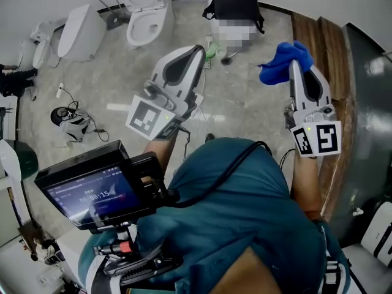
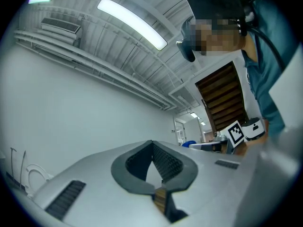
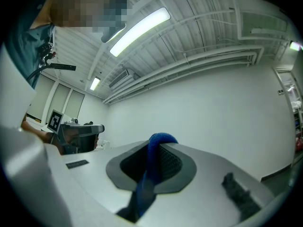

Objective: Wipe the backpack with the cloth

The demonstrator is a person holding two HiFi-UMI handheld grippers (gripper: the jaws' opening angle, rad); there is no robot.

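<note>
The black backpack (image 1: 233,0) stands on the floor against the far wall, well ahead of both grippers. My right gripper (image 1: 294,65) is held up at the right, shut on a blue cloth (image 1: 283,61) that bunches over its tip. In the right gripper view the cloth (image 3: 147,173) runs down between the closed jaws of the right gripper (image 3: 158,142). My left gripper (image 1: 199,50) is raised at the centre with its jaws together and nothing in them. In its own view the left gripper (image 2: 152,144) points up at the wall and ceiling, and the backpack is out of sight.
Two white toilets (image 1: 146,8) (image 1: 82,32) stand on the floor at the far left. A small device with cables (image 1: 73,124) lies left of them. A wooden strip (image 1: 324,48) runs along the right. A screen on a rig (image 1: 92,192) sits near my body.
</note>
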